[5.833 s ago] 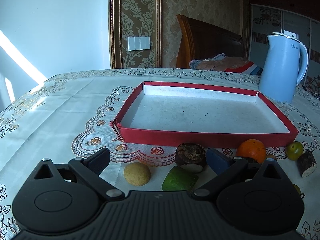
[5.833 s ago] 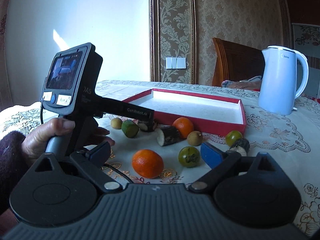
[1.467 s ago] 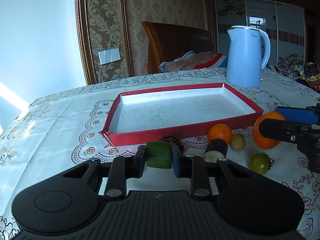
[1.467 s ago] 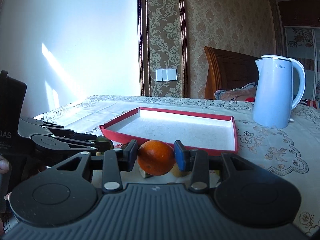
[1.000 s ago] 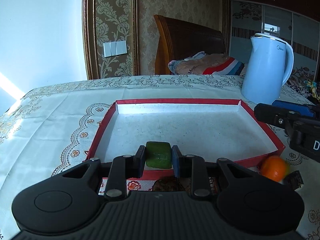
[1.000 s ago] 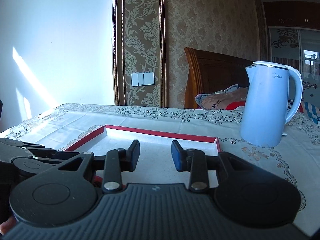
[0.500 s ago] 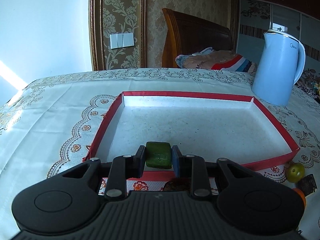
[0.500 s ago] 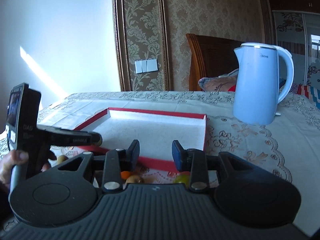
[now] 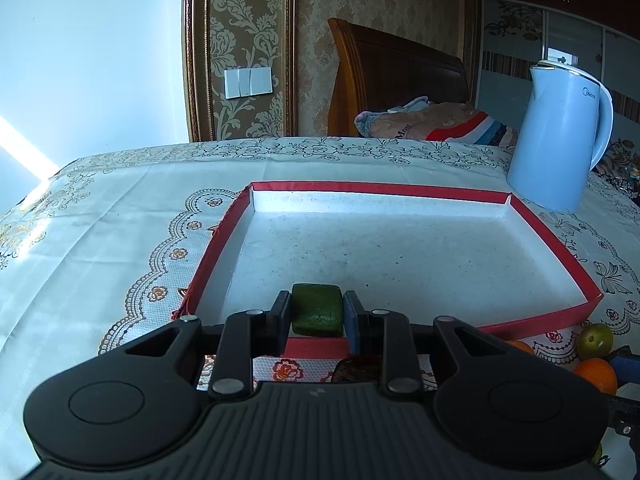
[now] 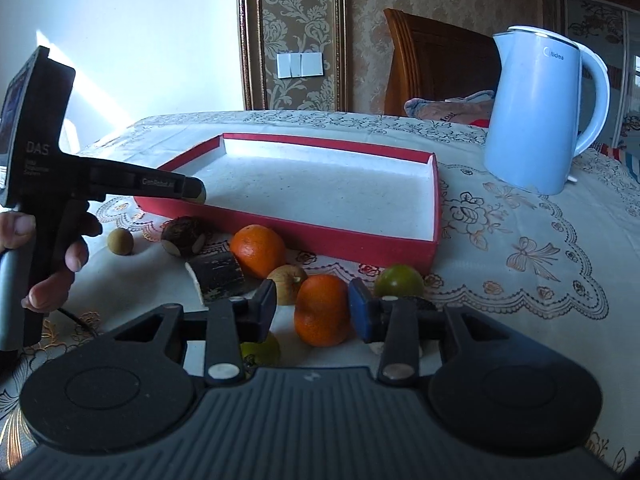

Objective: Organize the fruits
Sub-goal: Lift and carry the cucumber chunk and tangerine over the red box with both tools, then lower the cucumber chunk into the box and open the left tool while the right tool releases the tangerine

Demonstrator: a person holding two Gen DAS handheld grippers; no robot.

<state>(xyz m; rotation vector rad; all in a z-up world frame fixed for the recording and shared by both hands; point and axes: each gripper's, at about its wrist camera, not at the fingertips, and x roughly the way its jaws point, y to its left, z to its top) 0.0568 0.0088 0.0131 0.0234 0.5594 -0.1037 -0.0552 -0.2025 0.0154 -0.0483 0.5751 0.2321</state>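
Fruit crowds the right claw [image 10: 312,308], opening around an orange [image 10: 322,310]; left claw [image 9: 317,314] grips a green chunk [image 9: 317,309].

Kettle [image 9: 558,140]: pale blue, upright on the table at far right, handle turned right
Tablecloth [image 9: 120,240]: cream, scalloped floral border, sunlit at far left
Light switch [image 9: 248,83]: white, three rockers, on the patterned wall panel
Headboard [image 9: 396,80]: brown wood, beyond the far table edge
Bedding [image 9: 432,122]: striped, bunched against the headboard
Wall [image 9: 88,48]: plain white, left, crossed by a sunbeam
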